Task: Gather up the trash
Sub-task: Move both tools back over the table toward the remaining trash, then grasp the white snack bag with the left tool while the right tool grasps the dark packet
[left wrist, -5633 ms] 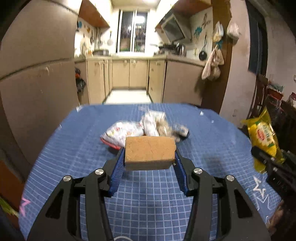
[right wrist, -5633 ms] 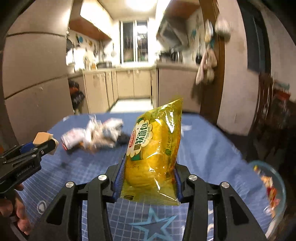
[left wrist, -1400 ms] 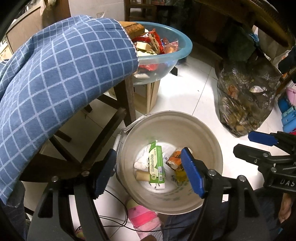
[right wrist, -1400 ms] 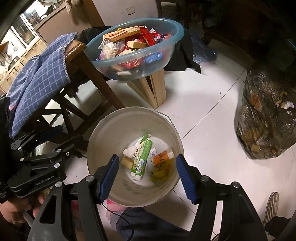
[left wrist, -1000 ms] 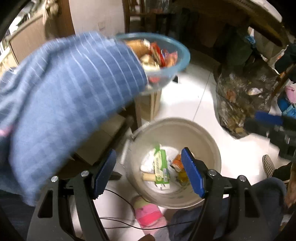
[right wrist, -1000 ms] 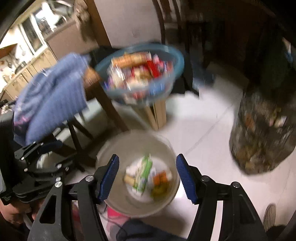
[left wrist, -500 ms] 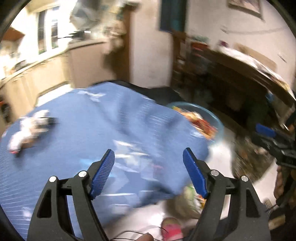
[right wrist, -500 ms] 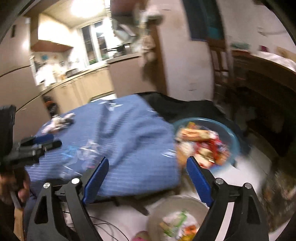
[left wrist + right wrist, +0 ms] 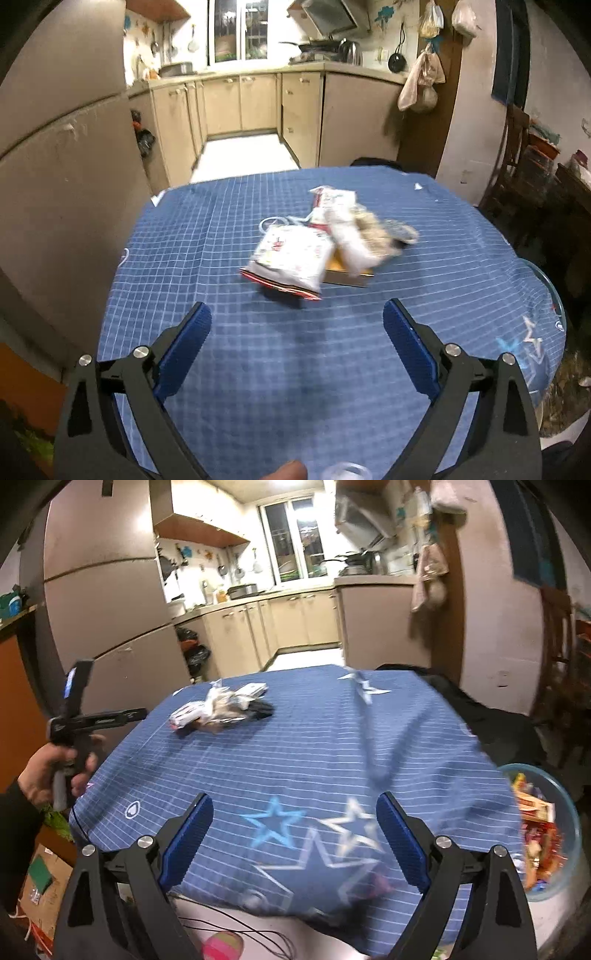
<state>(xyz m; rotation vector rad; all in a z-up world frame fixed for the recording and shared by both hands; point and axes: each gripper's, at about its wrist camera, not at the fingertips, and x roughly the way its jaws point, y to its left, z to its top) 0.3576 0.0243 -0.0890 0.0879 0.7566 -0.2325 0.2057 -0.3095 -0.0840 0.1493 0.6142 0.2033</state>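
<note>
- While both cameras look across the table point(image 9: 229, 387), the left gripper point(image 9: 297, 334) and right gripper point(image 9: 294, 827) each have jaws opening, near full width, nothing between the pads.
- Trash pile point(image 9: 325, 243) lies on the blue checked cloth ahead of the left gripper, well apart from its tips: a white-and-red bag point(image 9: 290, 260) in front, a pale wrapper point(image 9: 349, 236) leaning over a flat box point(image 9: 349, 275), darker scraps behind. Blurred, so the exact count is unclear.
- From the right wrist view the same pile point(image 9: 221, 709) sits far ahead and to the left, beyond the star prints.
- Bowl point(image 9: 570, 823), clear bluish plastic, sits below the table edge to the right of the right gripper; it holds a heap of red, orange and yellow packets point(image 9: 535, 827).
- In the left wrist view only the bowl's rim point(image 9: 554, 291) shows past the cloth edge; contents hidden.
- Left gripper is also visible from the right camera point(image 9: 107, 712), held by a hand point(image 9: 48, 771) at the table's left edge.
</note>
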